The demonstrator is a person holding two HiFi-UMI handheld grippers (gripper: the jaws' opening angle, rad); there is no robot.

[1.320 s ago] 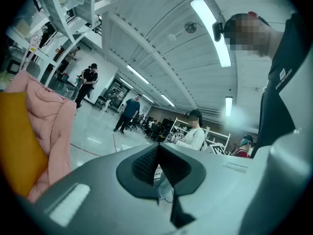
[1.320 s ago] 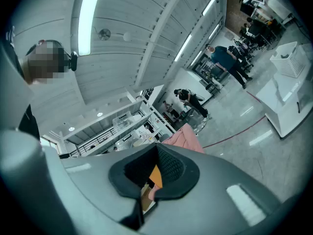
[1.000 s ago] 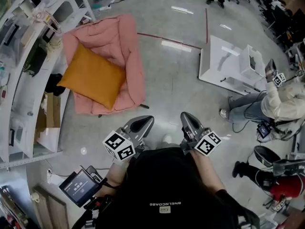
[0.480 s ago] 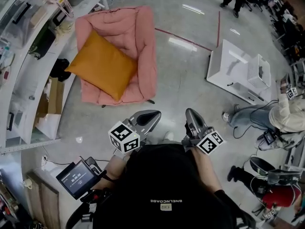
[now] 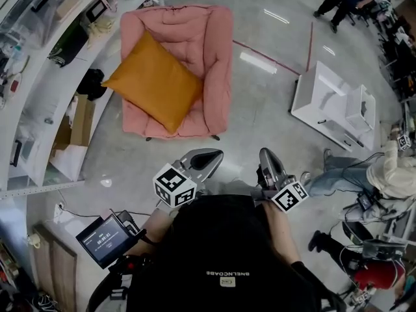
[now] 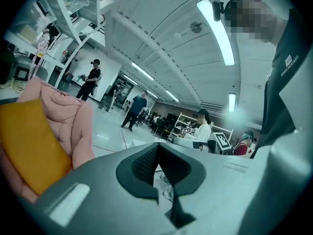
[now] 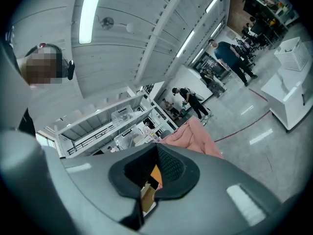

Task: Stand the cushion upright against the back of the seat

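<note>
An orange cushion point(image 5: 153, 82) lies flat and askew on the seat of a pink padded chair point(image 5: 209, 57), its left corner hanging over the chair's left arm. The chair stands on the floor ahead of me. My left gripper point(image 5: 210, 155) and right gripper point(image 5: 266, 155) are held side by side in front of my body, short of the chair's front edge. Both are shut with nothing in them. In the left gripper view the cushion point(image 6: 27, 146) and chair point(image 6: 73, 124) show at the left, beside the shut left gripper point(image 6: 157, 153). The right gripper point(image 7: 156, 153) points toward the chair point(image 7: 195, 136).
White shelving point(image 5: 39, 64) runs along the left, with a cardboard box point(image 5: 79, 119) beside the chair. A white low stand point(image 5: 331, 99) sits on the floor to the right. People point(image 5: 390, 171) sit and stand at the right. A small screen point(image 5: 104, 240) hangs near my left side.
The chair and cushion have shifted right and closer in the head view as I moved toward them. Both grippers travelled along, still shut and empty.
</note>
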